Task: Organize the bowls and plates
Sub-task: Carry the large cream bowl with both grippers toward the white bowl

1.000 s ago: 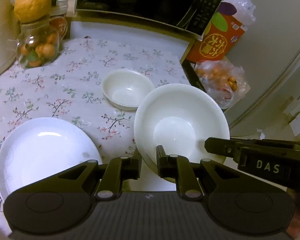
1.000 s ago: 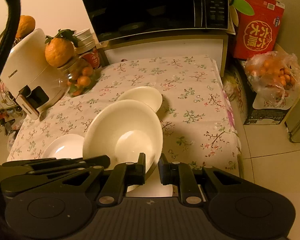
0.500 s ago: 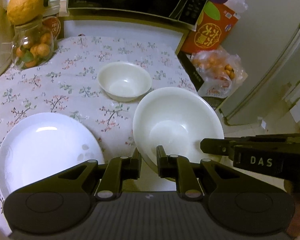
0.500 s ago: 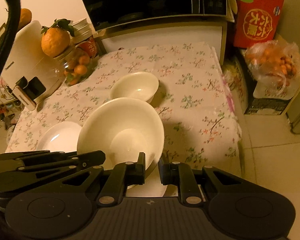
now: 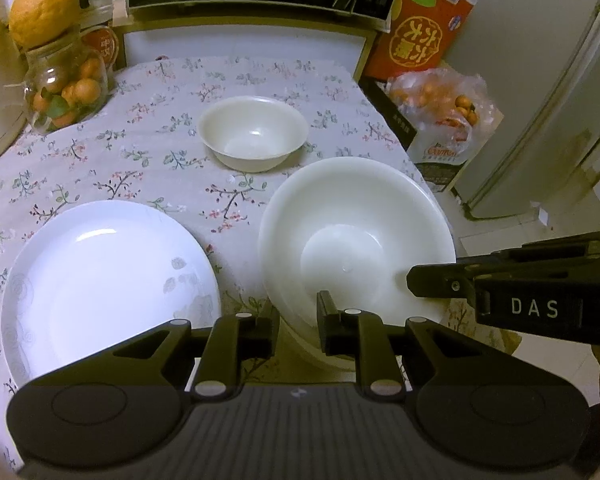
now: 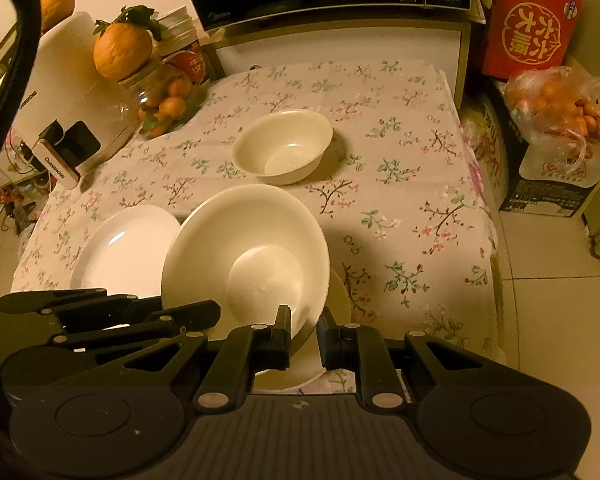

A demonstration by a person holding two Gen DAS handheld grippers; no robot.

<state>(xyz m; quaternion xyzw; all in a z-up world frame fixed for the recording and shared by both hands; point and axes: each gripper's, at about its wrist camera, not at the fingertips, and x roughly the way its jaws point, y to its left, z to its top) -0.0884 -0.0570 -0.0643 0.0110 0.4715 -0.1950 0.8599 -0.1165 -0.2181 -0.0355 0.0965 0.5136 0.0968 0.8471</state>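
The left gripper (image 5: 298, 326) was opening its jaws from a pinch on the near rim of the big white bowl (image 5: 356, 236), which since a second earlier had come down onto a shallow dish (image 6: 338, 300) on the surface, so placing looked nearly finished. The right gripper (image 6: 304, 338) kept its jaws narrow, clamped on that rim. A plate (image 5: 104, 280) lay left of the jaws, a small bowl (image 5: 254, 132) beyond them.

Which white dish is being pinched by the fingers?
The big bowl at the table's near edge. Both grippers clamp its rim; the small bowl and plate lie untouched.
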